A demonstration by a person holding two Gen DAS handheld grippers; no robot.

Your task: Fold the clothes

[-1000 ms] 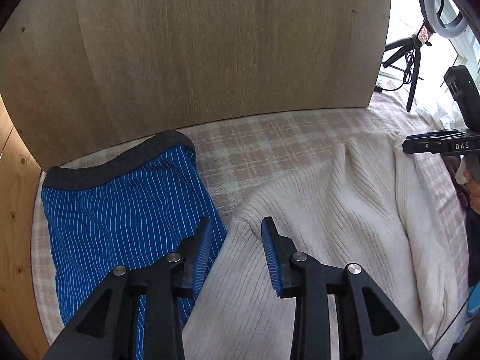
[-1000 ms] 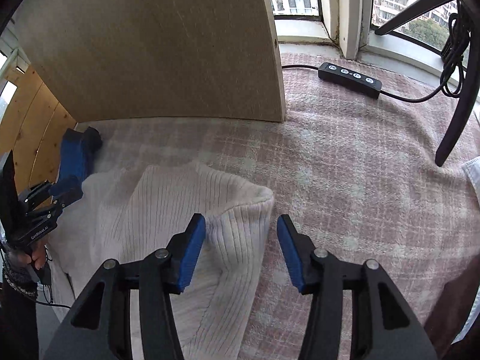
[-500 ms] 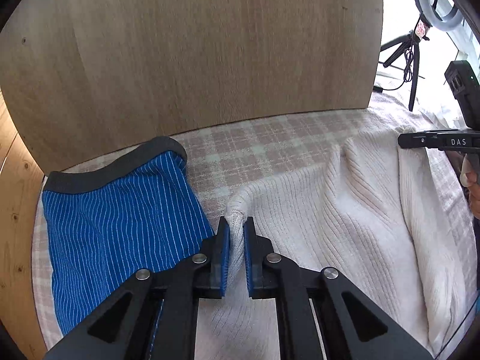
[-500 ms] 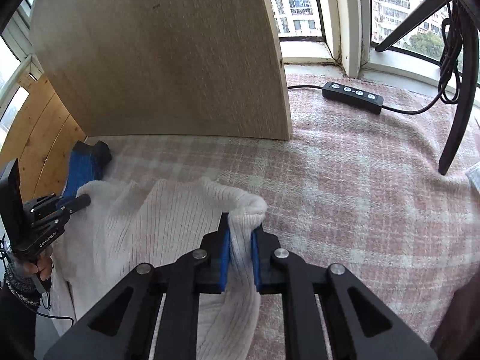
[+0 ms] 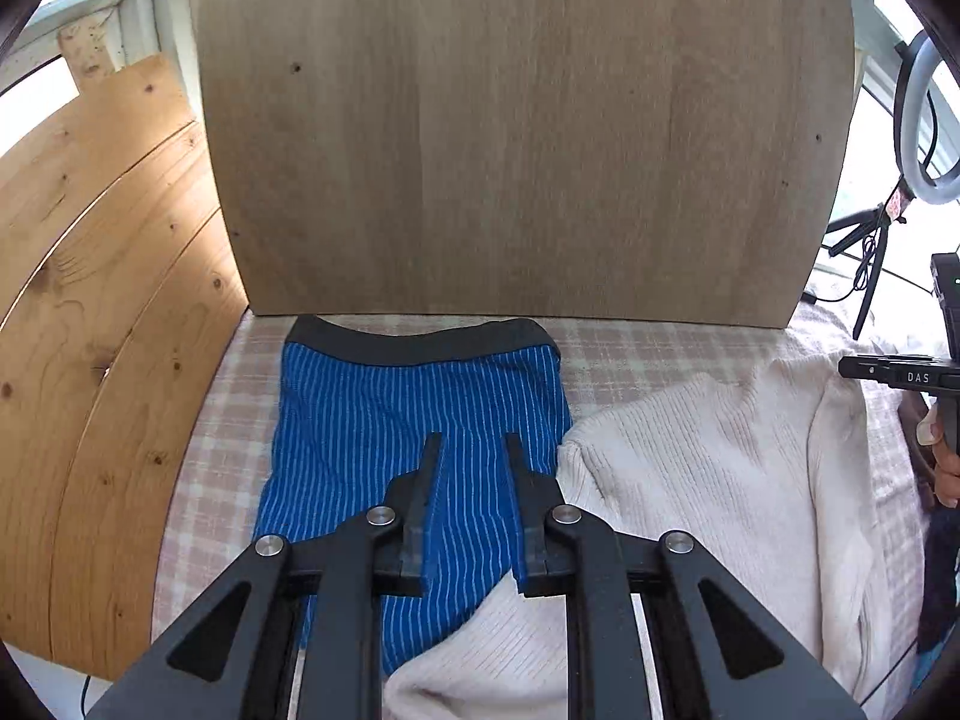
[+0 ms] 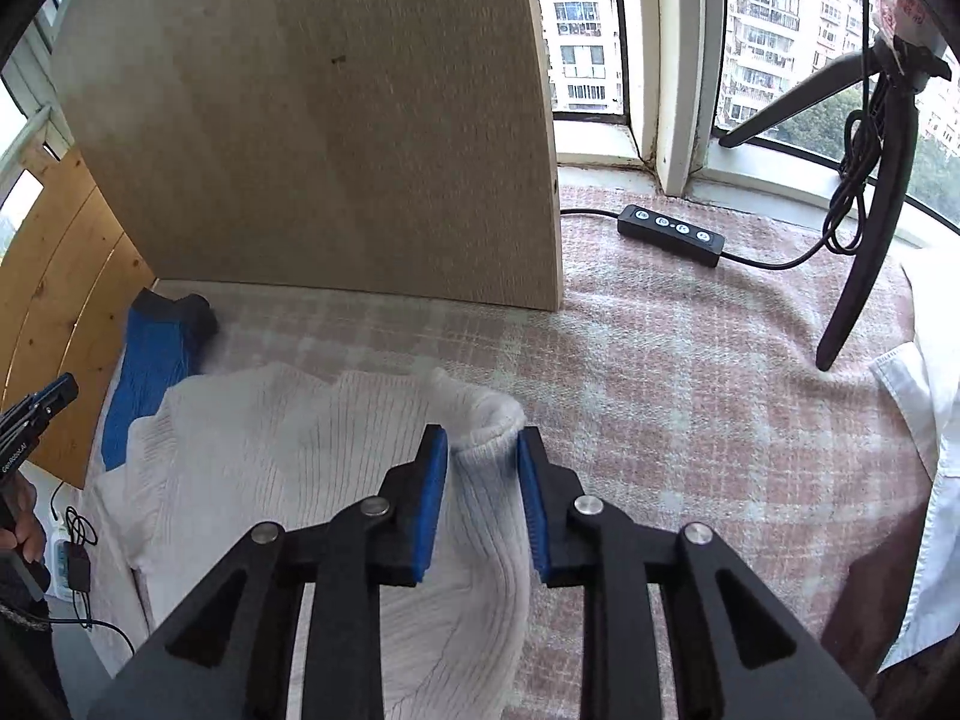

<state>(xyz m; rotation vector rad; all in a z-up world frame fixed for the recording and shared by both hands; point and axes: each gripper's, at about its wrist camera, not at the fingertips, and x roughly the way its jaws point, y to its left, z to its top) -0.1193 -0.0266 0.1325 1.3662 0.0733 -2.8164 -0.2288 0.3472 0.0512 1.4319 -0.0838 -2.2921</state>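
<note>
A cream ribbed sweater [image 5: 720, 480] lies on the plaid blanket [image 5: 630, 354], its left edge overlapping blue striped shorts [image 5: 384, 414] with a dark waistband. My left gripper [image 5: 471, 441] is open and hovers over the shorts, just left of the sweater's shoulder, holding nothing. In the right wrist view the sweater [image 6: 270, 450] spreads to the left. My right gripper [image 6: 480, 435] is open, with a raised fold of the sweater's far corner lying loosely between its blue pads [image 6: 431, 498]. Each gripper shows in the other's view: the right gripper [image 5: 900, 375] and the left gripper [image 6: 36, 414].
An upright wooden board [image 5: 522, 132] stands behind the clothes, with pine panels [image 5: 102, 300] on the left. A black cable controller [image 6: 669, 234] and a tripod leg [image 6: 864, 264] sit on the blanket [image 6: 690, 390] by the window. A white shirt [image 6: 930, 420] hangs at the right edge.
Both grippers were shut on sweater folds half a second ago and have now opened and let go. The left gripper has shifted left over the blue shorts.
</note>
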